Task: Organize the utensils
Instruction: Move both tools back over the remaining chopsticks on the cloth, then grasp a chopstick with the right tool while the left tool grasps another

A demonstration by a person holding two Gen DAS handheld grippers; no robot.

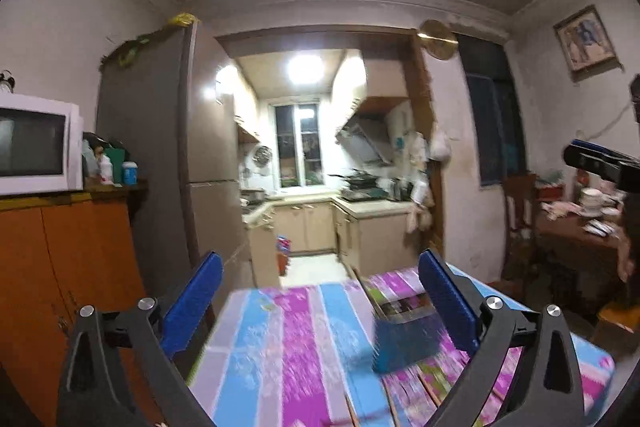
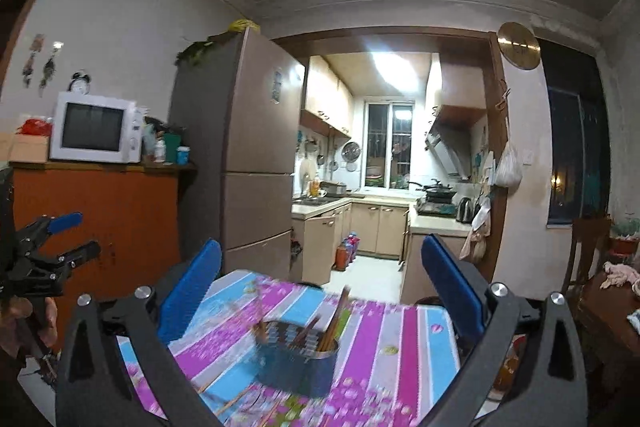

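A blue utensil holder (image 2: pixel 296 363) stands on the table with the striped pink and blue cloth (image 2: pixel 400 339). Several wooden chopsticks (image 2: pixel 334 319) stick up out of it. More chopsticks (image 2: pixel 236 401) lie loose on the cloth in front. My right gripper (image 2: pixel 320 299) is open, level, above and behind the holder, with nothing between its blue pads. In the left wrist view the holder (image 1: pixel 404 343) is blurred, low and right of centre. My left gripper (image 1: pixel 320 303) is open and empty above the cloth (image 1: pixel 280 347). The left gripper (image 2: pixel 80 237) also shows at the left edge, held by a hand.
An orange cabinet (image 1: pixel 60 267) with a white microwave (image 1: pixel 36 143) stands at the left, beside a tall brown fridge (image 2: pixel 240 147). Beyond the table's far edge a doorway opens into the kitchen (image 2: pixel 380 187). A dark wooden table with dishes (image 1: pixel 580 223) and a chair (image 1: pixel 520 219) stand at the right.
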